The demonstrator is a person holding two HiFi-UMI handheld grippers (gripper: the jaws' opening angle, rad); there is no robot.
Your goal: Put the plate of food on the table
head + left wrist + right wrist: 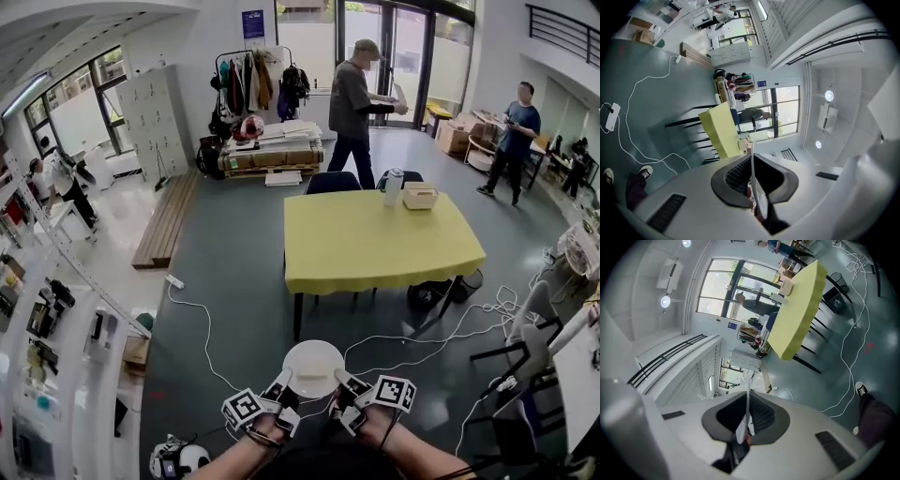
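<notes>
A round white plate [312, 367] hangs over the grey floor, held between my two grippers low in the head view. My left gripper [281, 386] is shut on its left rim and my right gripper [345, 382] on its right rim. In the left gripper view the plate [758, 190] shows edge-on, pinched between the dark pads of that gripper [752, 176]. The right gripper view shows the thin plate [747, 404] edge clamped the same way in its gripper [746, 417]. The yellow-clothed table [375, 239] stands ahead, a few steps away. I cannot make out food on the plate.
A white jug [393, 187] and a small box [420, 195] stand at the table's far edge, with dark chairs [333, 182] behind. White cables [412, 347] and a power strip [174, 281] lie on the floor. Two people [354, 98] stand beyond. Chairs [525, 347] crowd the right.
</notes>
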